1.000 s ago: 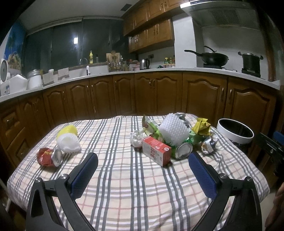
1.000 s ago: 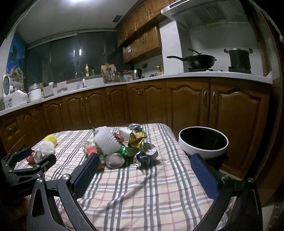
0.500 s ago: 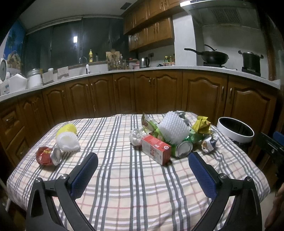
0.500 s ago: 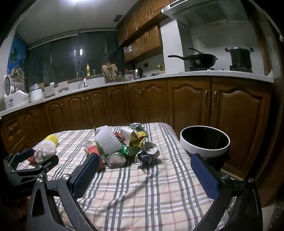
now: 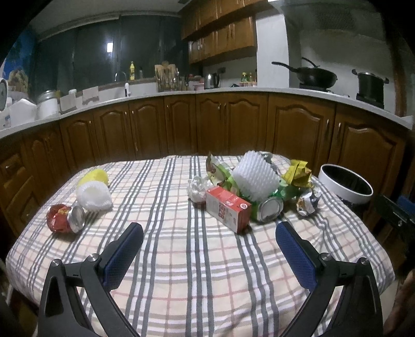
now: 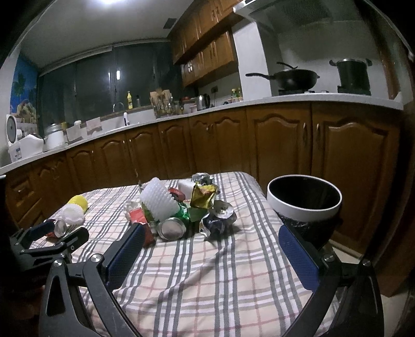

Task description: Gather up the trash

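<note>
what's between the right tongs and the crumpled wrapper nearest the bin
Nothing visible: only bare checked tablecloth lies between the open right tongs and the crumpled wrapper. The bin stands beside the table edge.

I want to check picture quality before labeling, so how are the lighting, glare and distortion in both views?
Left wrist view: dim, fisheye bends the countertop into an arc, dark corners, a small light reflection on the window; table trash sharp. Right wrist view: ceiling light blown out at the top edge, window reflections too, trash bin interior black, counter curved, left tongs in shadow.

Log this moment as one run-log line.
left gripper: open, empty | right gripper: open, empty | trash pile: on table | bin: beside table
</note>
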Demonstrator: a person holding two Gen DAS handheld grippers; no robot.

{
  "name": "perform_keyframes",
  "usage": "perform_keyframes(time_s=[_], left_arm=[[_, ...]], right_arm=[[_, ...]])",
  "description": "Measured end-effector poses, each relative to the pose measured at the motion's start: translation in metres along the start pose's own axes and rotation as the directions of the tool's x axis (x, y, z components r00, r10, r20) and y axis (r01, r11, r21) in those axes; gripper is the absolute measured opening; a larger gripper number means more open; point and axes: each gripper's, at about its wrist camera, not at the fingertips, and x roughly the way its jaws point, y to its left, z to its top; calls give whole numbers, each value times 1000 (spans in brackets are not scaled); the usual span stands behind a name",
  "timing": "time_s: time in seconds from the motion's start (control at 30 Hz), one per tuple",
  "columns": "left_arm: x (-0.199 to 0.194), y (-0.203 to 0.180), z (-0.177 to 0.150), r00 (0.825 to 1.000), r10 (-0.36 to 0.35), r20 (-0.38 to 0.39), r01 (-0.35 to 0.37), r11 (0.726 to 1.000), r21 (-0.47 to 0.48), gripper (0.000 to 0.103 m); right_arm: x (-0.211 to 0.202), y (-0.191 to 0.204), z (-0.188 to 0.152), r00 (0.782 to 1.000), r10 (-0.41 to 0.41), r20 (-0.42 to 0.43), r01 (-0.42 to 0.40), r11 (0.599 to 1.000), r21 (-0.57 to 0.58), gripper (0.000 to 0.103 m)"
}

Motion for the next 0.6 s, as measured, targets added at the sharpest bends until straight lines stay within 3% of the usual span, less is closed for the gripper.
perform_keyframes(time_s=[0.27,0.6], left_arm=[[34,-1,13,998,-10,-55,10,1000,0,102],[105,-2,36,989,-16,-148,9,999,-48,102]], right_arm=[[24,-8,-1,998,30,-52,-29,999,15,103],[94,-24,1,977,82,-195,-71,995,64,99]])
